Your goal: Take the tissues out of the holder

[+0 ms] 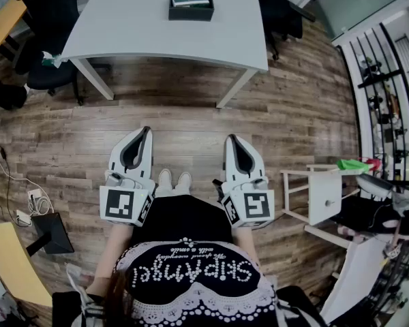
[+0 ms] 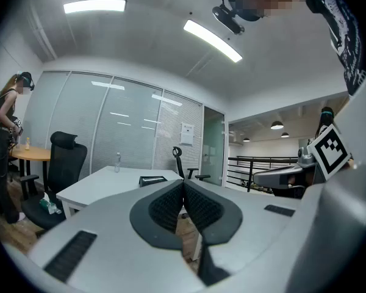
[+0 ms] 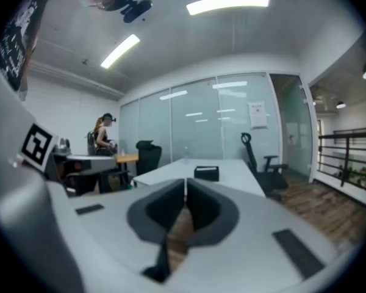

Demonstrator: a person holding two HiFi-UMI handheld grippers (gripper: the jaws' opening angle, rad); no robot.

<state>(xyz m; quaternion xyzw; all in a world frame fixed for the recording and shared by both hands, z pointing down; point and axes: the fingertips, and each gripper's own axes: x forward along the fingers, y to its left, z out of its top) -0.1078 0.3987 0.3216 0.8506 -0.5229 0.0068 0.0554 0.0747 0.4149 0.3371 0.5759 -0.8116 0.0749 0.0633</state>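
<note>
Standing on wood floor (image 1: 191, 114), well back from white tabletop (image 1: 136, 26). Holding left hand-held gripper (image 1: 147, 131) and right hand-held gripper (image 1: 229, 139) side by side, pointing ahead toward tabletop. Both with jaws pressed together at the tips, nothing between. Ahead on tabletop, black holder (image 1: 191, 12) with tissues (image 1: 191, 1) inside, well apart from both.

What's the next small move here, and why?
Probably step toward the white table: the black tissue holder sits on it, well beyond the left hand-held gripper and right hand-held gripper, both shut and empty.
</note>
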